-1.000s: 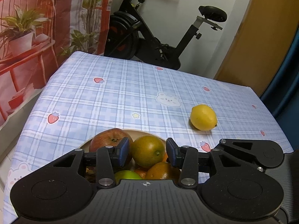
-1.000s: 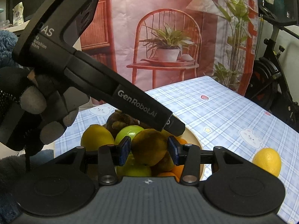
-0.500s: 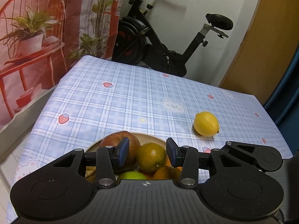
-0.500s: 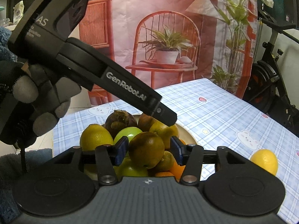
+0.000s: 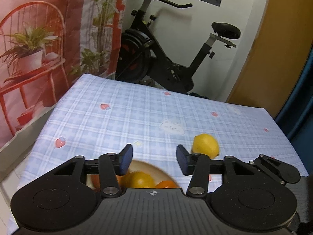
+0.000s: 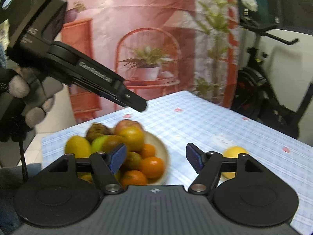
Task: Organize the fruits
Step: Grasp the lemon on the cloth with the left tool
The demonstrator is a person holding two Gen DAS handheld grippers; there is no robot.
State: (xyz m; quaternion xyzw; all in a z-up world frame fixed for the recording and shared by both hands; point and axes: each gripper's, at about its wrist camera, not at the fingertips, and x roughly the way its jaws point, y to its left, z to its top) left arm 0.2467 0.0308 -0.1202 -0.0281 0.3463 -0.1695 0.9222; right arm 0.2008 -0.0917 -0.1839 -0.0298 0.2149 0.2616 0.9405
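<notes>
**Both claws spreading above the fruit bowl**

Since the earlier frames, the dark greenish-brown fruit that was sitting between both sets of pads is now lying in the bowl (image 6: 163, 152), and both claws are drawing away from the pile. The left claw (image 5: 154, 161) has just been opening its jaws; they are standing moderately apart with nothing between the blue pads (image 5: 126, 160), only tablecloth and the bowl rim showing through the gap. Below it, the tops of an orange-yellow fruit (image 5: 139, 179) and an orange (image 5: 166, 184) are peeking over the claw body. The right claw (image 6: 156, 158) has also just been opening, wider than the left, and is gripping nothing; its left pad is hanging in front of the heaped fruit while its right pad is sitting over bare cloth.

In the right wrist view the bowl is holding a yellow lemon (image 6: 77, 146), a green fruit (image 6: 99, 143), a brown wrinkled fruit (image 6: 96, 131), a red apple (image 6: 128, 124), the greenish-orange fruit (image 6: 133, 138) on top, and several small oranges (image 6: 151, 166) toward the front. A second lemon (image 5: 205, 145) is lying alone on the blue checked tabletop (image 5: 137, 113), well apart from the bowl, partly hidden behind the right claw's linkage. A gloved hand (image 6: 25, 105) is holding the left claw's handle at the upper left. An exercise bike (image 5: 166, 58) is standing behind the tabletop.
</notes>
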